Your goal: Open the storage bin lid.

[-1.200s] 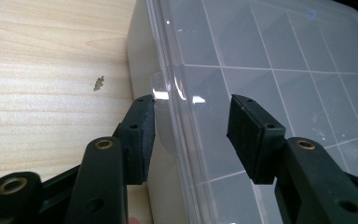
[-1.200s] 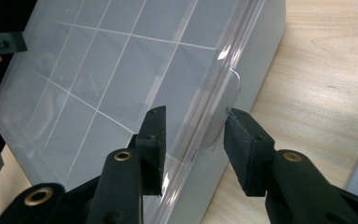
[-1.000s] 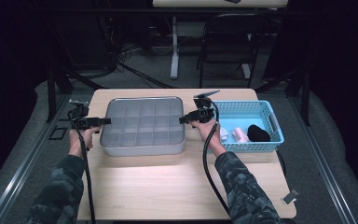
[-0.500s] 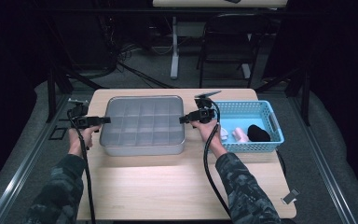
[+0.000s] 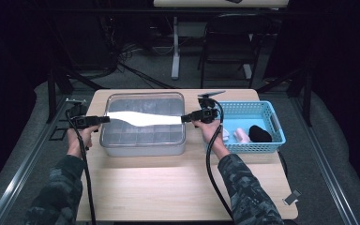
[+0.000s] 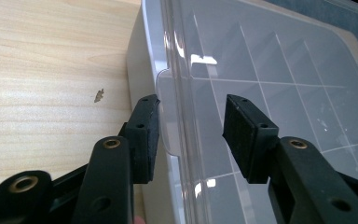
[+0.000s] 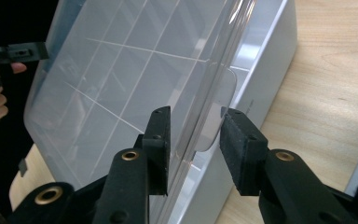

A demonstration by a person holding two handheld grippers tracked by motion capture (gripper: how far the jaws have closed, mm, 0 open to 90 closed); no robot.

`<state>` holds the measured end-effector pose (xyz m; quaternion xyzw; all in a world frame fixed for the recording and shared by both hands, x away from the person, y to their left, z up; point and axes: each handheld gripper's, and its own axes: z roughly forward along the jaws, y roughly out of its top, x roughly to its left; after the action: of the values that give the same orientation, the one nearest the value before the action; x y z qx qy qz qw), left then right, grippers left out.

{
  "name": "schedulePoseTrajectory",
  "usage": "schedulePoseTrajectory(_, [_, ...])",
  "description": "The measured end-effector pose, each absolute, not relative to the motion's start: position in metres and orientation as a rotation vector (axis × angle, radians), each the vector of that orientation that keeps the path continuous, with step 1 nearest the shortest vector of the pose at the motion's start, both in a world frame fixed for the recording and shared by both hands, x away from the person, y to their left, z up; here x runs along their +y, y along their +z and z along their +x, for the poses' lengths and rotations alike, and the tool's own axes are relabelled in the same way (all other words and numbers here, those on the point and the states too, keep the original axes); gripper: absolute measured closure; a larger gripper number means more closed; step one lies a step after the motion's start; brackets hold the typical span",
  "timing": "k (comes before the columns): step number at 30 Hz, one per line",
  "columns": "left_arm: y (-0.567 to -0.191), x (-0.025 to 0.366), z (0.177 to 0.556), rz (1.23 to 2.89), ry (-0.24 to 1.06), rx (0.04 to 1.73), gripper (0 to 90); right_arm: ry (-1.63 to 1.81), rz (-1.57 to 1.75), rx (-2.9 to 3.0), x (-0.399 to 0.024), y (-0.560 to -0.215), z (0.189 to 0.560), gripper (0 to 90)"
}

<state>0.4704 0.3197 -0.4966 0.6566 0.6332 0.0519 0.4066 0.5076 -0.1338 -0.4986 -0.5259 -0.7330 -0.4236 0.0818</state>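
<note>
The left gripper [image 6: 191,135] and right gripper [image 7: 193,140] have just been closing. Their jaws straddle the box lid's [image 5: 143,119] end tabs, apart, not yet clamped.

Two camouflage sleeves in dark green and grey mottle are in shot, one on each forearm, cuffs ending at the wrists. The left gripper [image 5: 104,119] is all matte black, and so is the right gripper [image 5: 185,119]. Close up, the left gripper's fingers [image 6: 145,135] are blocky black pads with a fine grainy face and small round holes along the edge. Behind the fingers come flat black link arms, each carrying brass-coloured ringed pivots. The right gripper's fingers [image 7: 241,149] show the same rough pads and brass eyelets. Behind each set of fingers, a thick black cable loops back along the sleeve, and a grey three-cornered plate sits above the right gripper's body.
</note>
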Motion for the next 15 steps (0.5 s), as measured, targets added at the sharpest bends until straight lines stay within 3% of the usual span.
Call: schedulePoseTrajectory(15, [-0.4890, 0.3233, 0.4644, 1.614, 0.138, 1.581, 60.9, -1.343, -1.538, -2.142, -0.1400, -0.4929, 0.5031, 69.3])
